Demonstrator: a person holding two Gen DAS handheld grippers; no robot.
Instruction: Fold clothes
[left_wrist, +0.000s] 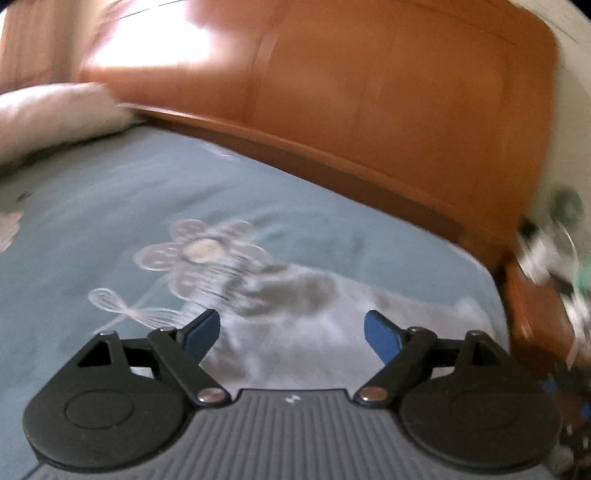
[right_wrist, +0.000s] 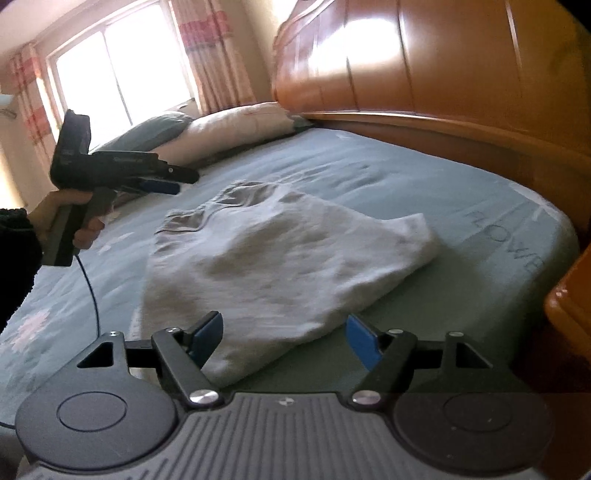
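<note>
A light grey garment lies folded in a loose heap on the blue-green flowered bedsheet. My right gripper hovers open over the garment's near edge, with cloth below the gap and nothing pinched between the blue pads. A hand holds my left gripper in the air to the left of the garment, apart from it. In the blurred left wrist view that left gripper stands open above the garment, with its jaws empty.
A tall wooden headboard runs along the far side of the bed. Pillows lie at the back left under a bright window. A wooden nightstand stands by the bed's right corner. A black cable hangs from the left gripper.
</note>
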